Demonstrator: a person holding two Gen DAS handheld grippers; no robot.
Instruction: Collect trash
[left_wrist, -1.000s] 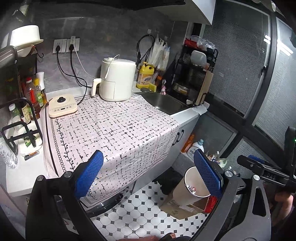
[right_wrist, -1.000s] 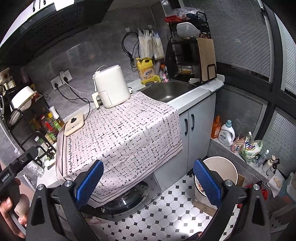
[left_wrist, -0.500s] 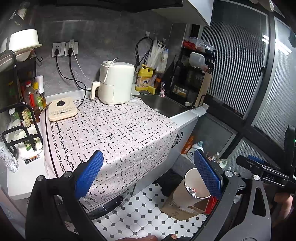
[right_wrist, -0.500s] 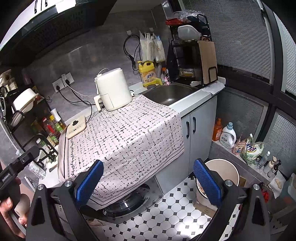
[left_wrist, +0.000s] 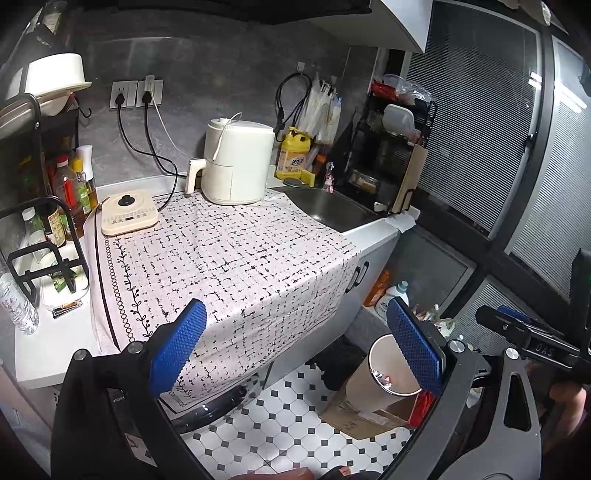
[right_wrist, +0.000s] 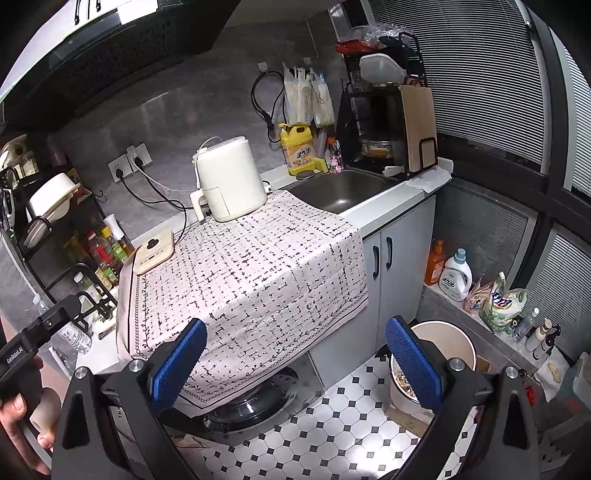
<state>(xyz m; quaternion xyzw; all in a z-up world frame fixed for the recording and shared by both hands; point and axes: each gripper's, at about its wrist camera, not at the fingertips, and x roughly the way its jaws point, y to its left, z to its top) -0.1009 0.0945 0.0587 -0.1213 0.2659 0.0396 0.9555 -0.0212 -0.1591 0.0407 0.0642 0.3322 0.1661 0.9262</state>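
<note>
Round beige trash bin (right_wrist: 448, 338) on tiled floor, scraps inside, low right of patterned tabletop cloth (left_wrist: 236, 266); nearer right gripper (right_wrist: 295, 363). Both grippers, left gripper (left_wrist: 295, 354) included, spread wide, empty.

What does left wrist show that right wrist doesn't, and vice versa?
Left wrist only: the right tongs seen from the side, and the cardboard box under the trash bin.

Right wrist only: the left tongs' handle gripped by a hand, the row of small bottles along the window ledge, and litter inside the trash bin.

Both: the patterned cloth, air fryer, sink, yellow detergent jug, and each camera's own tongs open and empty.
</note>
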